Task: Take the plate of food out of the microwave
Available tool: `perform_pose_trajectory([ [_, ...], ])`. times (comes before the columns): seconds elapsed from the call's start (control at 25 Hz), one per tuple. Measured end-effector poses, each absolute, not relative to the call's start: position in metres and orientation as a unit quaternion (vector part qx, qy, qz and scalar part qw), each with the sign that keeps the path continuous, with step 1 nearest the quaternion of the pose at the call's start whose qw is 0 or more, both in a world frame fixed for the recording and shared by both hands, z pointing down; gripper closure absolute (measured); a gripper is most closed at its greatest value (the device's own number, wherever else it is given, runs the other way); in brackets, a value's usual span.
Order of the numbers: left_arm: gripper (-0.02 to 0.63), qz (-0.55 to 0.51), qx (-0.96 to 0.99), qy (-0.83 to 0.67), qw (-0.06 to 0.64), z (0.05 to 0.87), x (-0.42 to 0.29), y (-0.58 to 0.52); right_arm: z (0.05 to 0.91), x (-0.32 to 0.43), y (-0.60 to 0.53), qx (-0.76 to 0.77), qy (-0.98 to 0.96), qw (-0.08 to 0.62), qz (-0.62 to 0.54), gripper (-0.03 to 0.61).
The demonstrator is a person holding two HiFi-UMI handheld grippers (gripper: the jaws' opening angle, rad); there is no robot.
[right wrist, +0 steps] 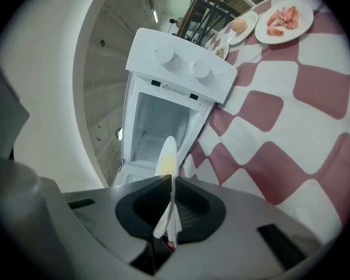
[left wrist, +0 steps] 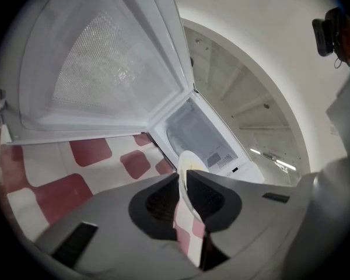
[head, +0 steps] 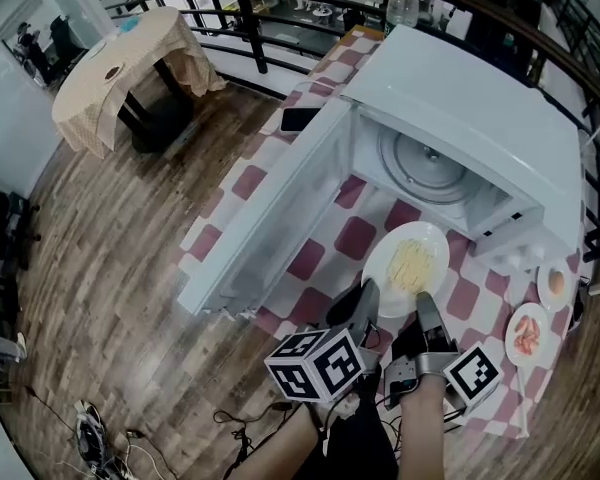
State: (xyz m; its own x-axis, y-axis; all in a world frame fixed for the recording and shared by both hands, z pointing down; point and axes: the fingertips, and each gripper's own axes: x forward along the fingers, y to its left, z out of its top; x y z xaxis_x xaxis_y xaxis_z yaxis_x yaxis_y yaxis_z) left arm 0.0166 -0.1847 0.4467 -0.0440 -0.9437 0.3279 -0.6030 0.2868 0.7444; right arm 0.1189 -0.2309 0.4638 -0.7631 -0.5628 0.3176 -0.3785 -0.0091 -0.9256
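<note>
**Inspector:** Head view first. Where is the plate of food (head: 413, 266) sitting?

**Assessor:** It is hanging outside the microwave (head: 500, 118), just in front of the open cavity and above the checked table (head: 315, 258). The left gripper (head: 366, 303) and right gripper (head: 426, 313) are both biting its near rim, side by side. Nothing is supporting the far half. In my judgement the plate could droop forward and spill the food.

**Inspector:** Left gripper view?

**Assessor:** The jaws are clamping the plate's lip (left wrist: 186, 167), which is passing between the two pads. The hold is looking shallow, rim only. If the two hands start drifting apart or tilting unequally, the lip could slide out. The open door (left wrist: 105, 69) is standing wide on that side, and a sideways swing could clip it.

**Inspector:** Right gripper view?

**Assessor:** The plate is showing edge-on (right wrist: 167, 153), and these jaws are likewise pinching its thin rim. The grip is just as narrow, so a twist of this wrist could lever the plate against the other gripper. Further along the table a plate with an egg (right wrist: 240, 25) and a plate of pink pieces (right wrist: 283, 17) are lying just beside each other. Setting down towards them risks a knock.
</note>
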Motion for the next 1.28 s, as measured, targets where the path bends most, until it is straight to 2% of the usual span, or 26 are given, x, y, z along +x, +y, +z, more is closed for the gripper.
perform_pose_trajectory([
  [1.28,0.554,-0.215,0.580,-0.678,0.397,0.427,0.040,-0.089,0.447,0.143,-0.134,-0.351,0.686,0.092,-0.631,0.549],
])
